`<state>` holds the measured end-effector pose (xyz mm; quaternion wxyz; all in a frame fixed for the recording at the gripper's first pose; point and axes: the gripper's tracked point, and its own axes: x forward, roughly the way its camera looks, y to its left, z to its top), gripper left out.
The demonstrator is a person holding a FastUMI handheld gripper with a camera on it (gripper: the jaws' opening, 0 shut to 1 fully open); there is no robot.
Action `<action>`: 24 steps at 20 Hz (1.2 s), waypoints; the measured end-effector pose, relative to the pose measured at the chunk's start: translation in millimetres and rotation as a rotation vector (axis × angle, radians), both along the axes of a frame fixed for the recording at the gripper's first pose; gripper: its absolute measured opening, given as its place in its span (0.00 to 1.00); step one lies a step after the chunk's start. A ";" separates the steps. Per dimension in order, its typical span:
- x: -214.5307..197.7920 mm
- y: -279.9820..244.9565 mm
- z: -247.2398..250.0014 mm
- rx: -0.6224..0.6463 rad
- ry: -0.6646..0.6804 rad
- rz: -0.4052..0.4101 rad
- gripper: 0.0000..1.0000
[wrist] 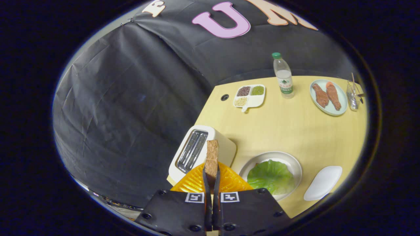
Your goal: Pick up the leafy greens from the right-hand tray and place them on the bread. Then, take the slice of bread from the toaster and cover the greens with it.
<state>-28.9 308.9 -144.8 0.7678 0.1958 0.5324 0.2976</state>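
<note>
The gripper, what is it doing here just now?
The gripper is shut on a slice of bread, held on edge above the toaster, whose slots look empty. Beside the toaster, the greens already lie on a plate; any bread under them is hidden. So covering the greens with the slice is the step not yet done.
</note>
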 end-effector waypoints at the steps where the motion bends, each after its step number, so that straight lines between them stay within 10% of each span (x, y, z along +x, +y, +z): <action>1: -2.7 -5.7 -5.3 -0.003 0.009 -0.009 0.04; 24: -32.1 -51.0 -121.5 -0.023 0.192 -0.126 0.04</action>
